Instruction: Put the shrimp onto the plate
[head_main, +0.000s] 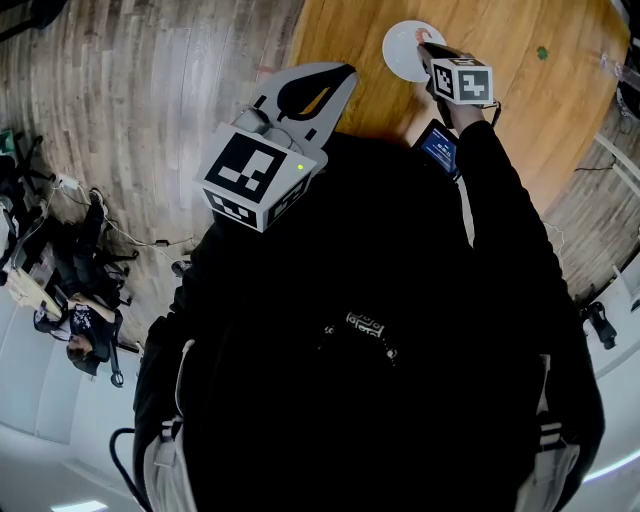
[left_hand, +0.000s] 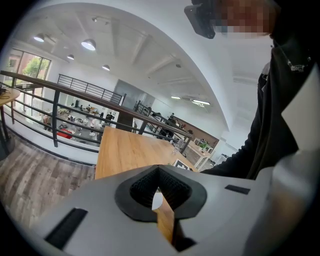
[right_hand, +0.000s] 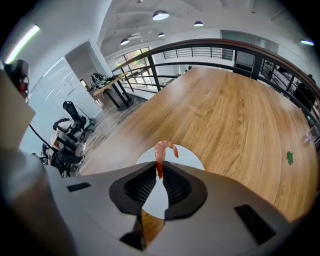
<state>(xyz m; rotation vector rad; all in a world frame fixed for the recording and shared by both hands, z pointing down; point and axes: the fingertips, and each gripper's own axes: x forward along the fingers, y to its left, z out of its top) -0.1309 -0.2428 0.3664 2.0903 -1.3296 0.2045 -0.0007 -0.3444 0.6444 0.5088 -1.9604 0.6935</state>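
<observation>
The right gripper pinches the shrimp over the plate. Go low, then let go (gently). The left gripper is closed, empty.

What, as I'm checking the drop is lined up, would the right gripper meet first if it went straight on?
Most likely the white plate, which lies just beyond the tips of the right gripper and the shrimp it pinches. How far off the plate is can't be judged.
</observation>
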